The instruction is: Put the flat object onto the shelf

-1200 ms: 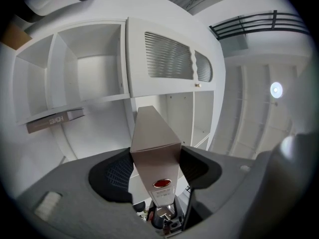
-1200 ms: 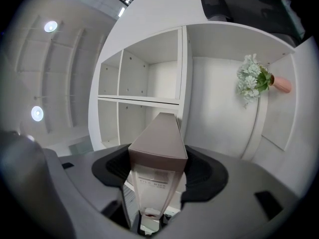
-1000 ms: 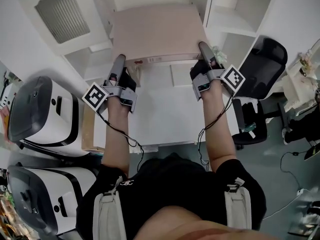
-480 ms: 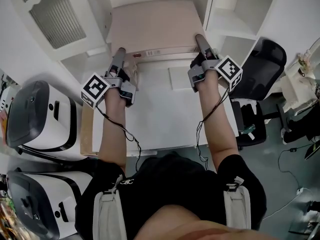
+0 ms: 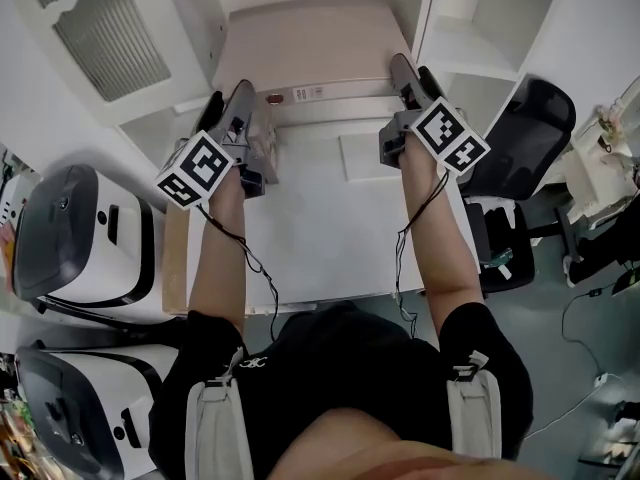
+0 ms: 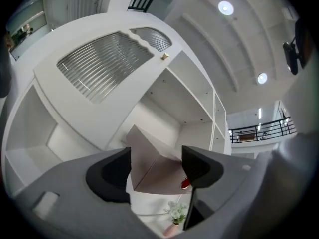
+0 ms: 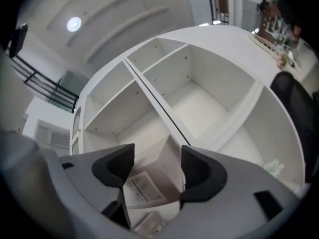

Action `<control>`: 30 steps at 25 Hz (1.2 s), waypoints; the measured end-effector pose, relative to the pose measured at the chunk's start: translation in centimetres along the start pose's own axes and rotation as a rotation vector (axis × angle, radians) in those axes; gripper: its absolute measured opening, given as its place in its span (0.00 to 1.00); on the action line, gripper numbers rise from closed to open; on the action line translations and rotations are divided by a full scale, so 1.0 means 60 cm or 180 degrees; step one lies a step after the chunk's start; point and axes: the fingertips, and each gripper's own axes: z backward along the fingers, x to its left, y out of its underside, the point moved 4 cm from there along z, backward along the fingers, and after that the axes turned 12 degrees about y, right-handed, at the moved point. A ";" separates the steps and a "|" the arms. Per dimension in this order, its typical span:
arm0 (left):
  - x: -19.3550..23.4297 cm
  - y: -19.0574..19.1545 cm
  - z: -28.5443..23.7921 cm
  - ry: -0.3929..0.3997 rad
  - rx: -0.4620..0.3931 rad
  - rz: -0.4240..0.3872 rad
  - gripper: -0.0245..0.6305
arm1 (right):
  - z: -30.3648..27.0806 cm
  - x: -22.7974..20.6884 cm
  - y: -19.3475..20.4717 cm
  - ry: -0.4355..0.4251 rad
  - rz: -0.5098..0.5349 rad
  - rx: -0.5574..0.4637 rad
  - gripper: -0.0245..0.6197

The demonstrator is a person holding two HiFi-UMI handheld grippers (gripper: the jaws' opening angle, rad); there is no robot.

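My left hand-held gripper (image 6: pixel 156 166) is released: its jaws stand wide apart and the near left corner of the flat object (image 5: pixel 310 43) shows between them, not pressed. My right hand-held gripper (image 7: pixel 158 167) seems to clasp the near right corner, the one with the label. The flat object lies in the middle compartment of the white shelf (image 5: pixel 452 30), its front edge at the opening. I judge the placing almost done. What remains is to release the right side and pull both back.

Grey left gripper (image 5: pixel 237 100) and right gripper (image 5: pixel 407 72) bear black-and-white marker cubes (image 5: pixel 197 168); thin black cables (image 5: pixel 243 256) trail back. Black short-sleeved top (image 5: pixel 340 368), pale straps (image 5: pixel 215 423).
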 end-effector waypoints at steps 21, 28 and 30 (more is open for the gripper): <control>0.021 -0.036 -0.084 -0.0148 0.0248 -0.0762 0.40 | -0.084 0.066 -0.017 0.0193 0.1895 -0.0400 0.28; 0.043 -0.038 -0.115 -0.0178 0.0321 -0.0800 0.39 | -0.116 0.063 -0.012 0.0238 0.1895 -0.0392 0.27; 0.048 -0.040 -0.123 -0.0186 0.0328 -0.0803 0.39 | -0.126 0.062 -0.010 0.0258 0.1883 -0.0344 0.27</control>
